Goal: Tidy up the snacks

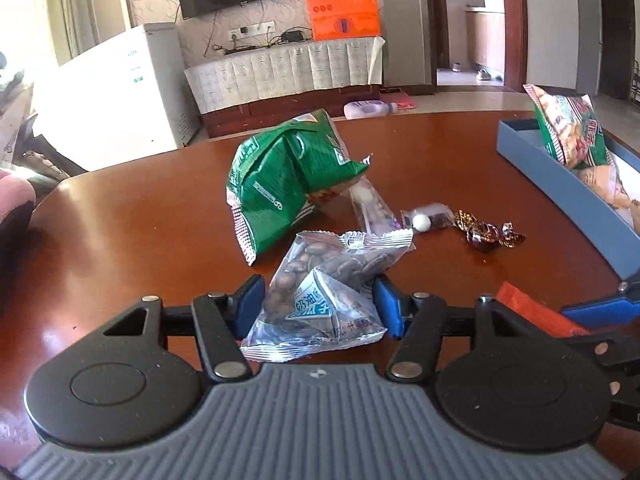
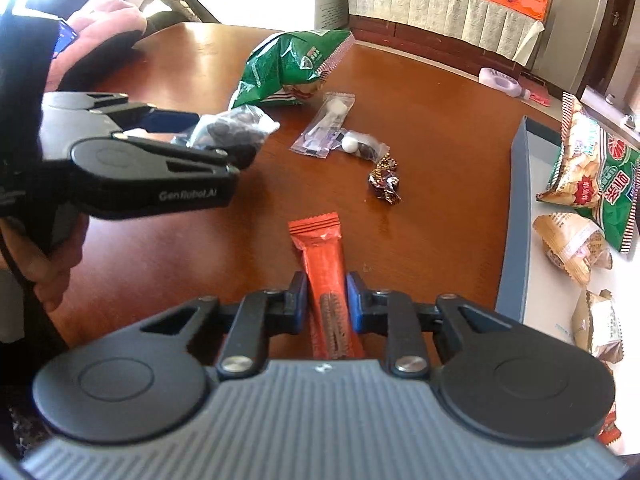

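Note:
My left gripper [image 1: 319, 300] is shut on a clear bag of brown nuts [image 1: 320, 292], held above the brown table [image 1: 140, 220]; it shows in the right wrist view [image 2: 236, 132] too. My right gripper [image 2: 326, 300] is shut on an orange snack bar [image 2: 326, 276], also seen in the left wrist view [image 1: 532, 312]. A green chip bag [image 1: 280, 184] lies on the table ahead. Beside it lie a clear candy packet [image 1: 372, 208], a packet with a white ball [image 1: 424, 220] and foil-wrapped candies [image 1: 488, 232]. A blue tray [image 1: 560, 184] at the right holds snack bags [image 1: 576, 136].
The tray [image 2: 516, 216] in the right wrist view holds a green-and-tan bag [image 2: 592, 176] and small tan packets [image 2: 572, 244]. Beyond the table are a TV stand [image 1: 280, 72], a white appliance [image 1: 112, 96] and a lotion bottle [image 1: 368, 109] on the floor.

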The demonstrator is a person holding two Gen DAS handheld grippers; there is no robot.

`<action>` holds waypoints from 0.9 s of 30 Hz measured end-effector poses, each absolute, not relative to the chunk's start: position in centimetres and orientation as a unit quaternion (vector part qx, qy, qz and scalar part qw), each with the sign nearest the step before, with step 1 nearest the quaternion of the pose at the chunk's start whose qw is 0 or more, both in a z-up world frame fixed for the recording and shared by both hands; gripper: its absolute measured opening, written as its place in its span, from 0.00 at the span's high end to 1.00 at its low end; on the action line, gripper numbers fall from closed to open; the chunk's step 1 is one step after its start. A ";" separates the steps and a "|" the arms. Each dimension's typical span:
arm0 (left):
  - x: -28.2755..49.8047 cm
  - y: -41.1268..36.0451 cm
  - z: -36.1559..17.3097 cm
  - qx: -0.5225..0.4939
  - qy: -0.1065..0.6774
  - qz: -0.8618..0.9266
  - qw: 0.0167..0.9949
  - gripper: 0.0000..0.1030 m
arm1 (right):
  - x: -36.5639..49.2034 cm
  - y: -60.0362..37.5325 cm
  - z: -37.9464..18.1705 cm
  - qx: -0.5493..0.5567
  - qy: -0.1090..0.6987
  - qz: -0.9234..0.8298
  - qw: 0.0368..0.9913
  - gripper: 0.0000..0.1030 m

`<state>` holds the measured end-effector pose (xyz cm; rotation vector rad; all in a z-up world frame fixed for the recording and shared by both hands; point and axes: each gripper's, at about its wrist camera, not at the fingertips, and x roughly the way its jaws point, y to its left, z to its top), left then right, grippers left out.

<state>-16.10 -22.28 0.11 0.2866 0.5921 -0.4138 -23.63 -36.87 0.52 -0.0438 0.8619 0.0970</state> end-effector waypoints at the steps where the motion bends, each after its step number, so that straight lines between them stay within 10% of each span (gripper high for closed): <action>1: -16.1 -22.3 0.2 0.137 0.288 -0.200 0.926 0.37 | -23.6 -36.9 0.5 -0.020 0.417 0.047 0.907 0.76; 27: -16.4 -23.4 0.3 0.124 0.292 -0.213 0.924 0.37 | -24.0 -37.5 1.2 -0.008 0.408 0.051 0.911 0.76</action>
